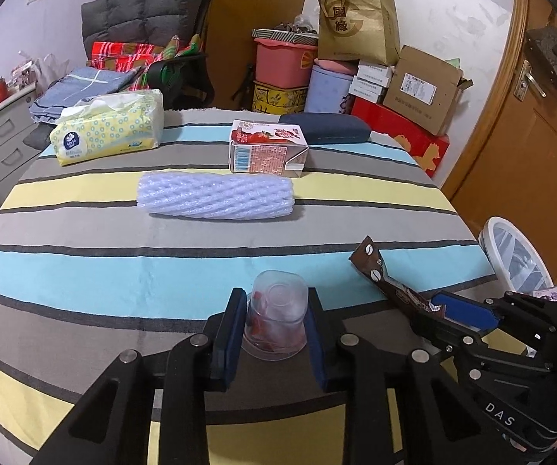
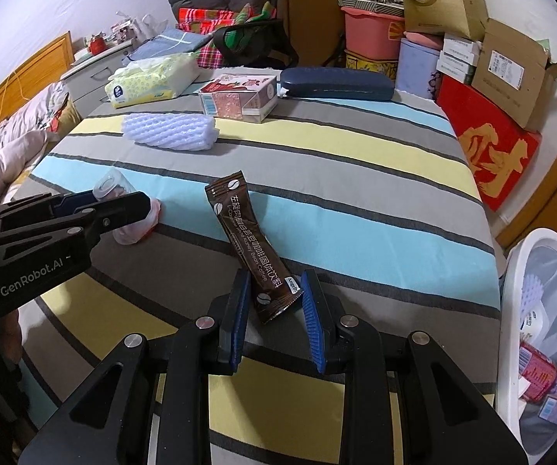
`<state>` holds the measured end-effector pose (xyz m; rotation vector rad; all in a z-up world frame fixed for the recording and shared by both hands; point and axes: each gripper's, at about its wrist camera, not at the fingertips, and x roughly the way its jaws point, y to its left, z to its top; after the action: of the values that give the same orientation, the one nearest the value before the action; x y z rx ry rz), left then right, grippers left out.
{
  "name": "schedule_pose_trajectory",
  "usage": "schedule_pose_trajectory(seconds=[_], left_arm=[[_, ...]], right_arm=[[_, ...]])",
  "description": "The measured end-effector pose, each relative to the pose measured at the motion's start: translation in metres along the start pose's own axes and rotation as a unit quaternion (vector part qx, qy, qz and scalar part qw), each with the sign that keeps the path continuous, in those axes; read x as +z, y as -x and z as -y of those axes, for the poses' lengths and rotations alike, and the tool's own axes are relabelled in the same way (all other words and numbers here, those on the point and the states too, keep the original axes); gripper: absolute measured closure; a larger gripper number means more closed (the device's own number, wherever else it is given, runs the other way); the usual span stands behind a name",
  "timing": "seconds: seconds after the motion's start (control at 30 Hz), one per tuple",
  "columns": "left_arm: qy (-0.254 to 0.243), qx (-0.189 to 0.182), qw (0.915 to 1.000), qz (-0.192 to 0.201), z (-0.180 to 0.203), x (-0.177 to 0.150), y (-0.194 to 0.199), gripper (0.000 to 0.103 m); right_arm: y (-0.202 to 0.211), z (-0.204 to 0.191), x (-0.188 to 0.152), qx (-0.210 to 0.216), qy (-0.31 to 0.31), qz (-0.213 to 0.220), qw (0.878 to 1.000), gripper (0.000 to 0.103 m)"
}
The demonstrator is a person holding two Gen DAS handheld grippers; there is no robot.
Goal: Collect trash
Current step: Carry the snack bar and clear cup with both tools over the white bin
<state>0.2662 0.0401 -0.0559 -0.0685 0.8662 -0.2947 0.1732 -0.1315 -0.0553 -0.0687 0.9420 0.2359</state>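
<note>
Trash on the striped tabletop [image 1: 84, 263]

Clear upturned plastic cup [image 1: 276, 312] near its front edge; brown coffee sachet [image 2: 251, 248] right of it; white foam net sleeve [image 1: 216, 195] and strawberry milk carton [image 1: 268, 151] beyond.

Black linkage arms, silver rivets, blue-padded jaws, white "GenRobot.AI" and "DAS" lettering

A striped tablecloth [image 1: 84, 259] covers the table. At its far edge lie a yellow tissue pack [image 1: 107, 128] and a dark blue case [image 1: 326, 127], well apart. Behind stand a grey-cushioned chair [image 1: 142, 11], a pink tub [image 1: 284, 62], a brown paper bag [image 1: 356, 23], a cardboard box [image 1: 421, 89] and a red box [image 1: 406, 135].
</note>
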Motion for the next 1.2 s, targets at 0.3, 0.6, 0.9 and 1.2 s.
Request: schedule_pose_trajectory(seconds=[0.3,0.6,0.9,1.2], left_arm=[[-0.002,0.001,1.0,0.009,0.005,-0.001,0.01,0.073],[-0.024,-0.012,0.9996,0.013,0.037,-0.008,0.026,0.073],[-0.052,-0.029,0.998,0.022,0.08,-0.008,0.039,0.073],[-0.092,-0.055,0.9936,0.035,0.141,-0.007,0.05,0.073]], right_arm=[[0.002,0.003,-0.001,0.004,-0.015,0.002,1.0,0.075],[0.019,0.016,-0.006,-0.001,-0.039,0.017,0.999,0.075],[0.043,0.043,-0.018,-0.02,-0.068,0.035,0.997,0.075],[0.079,0.088,-0.035,-0.05,-0.106,0.064,0.991,0.075]])
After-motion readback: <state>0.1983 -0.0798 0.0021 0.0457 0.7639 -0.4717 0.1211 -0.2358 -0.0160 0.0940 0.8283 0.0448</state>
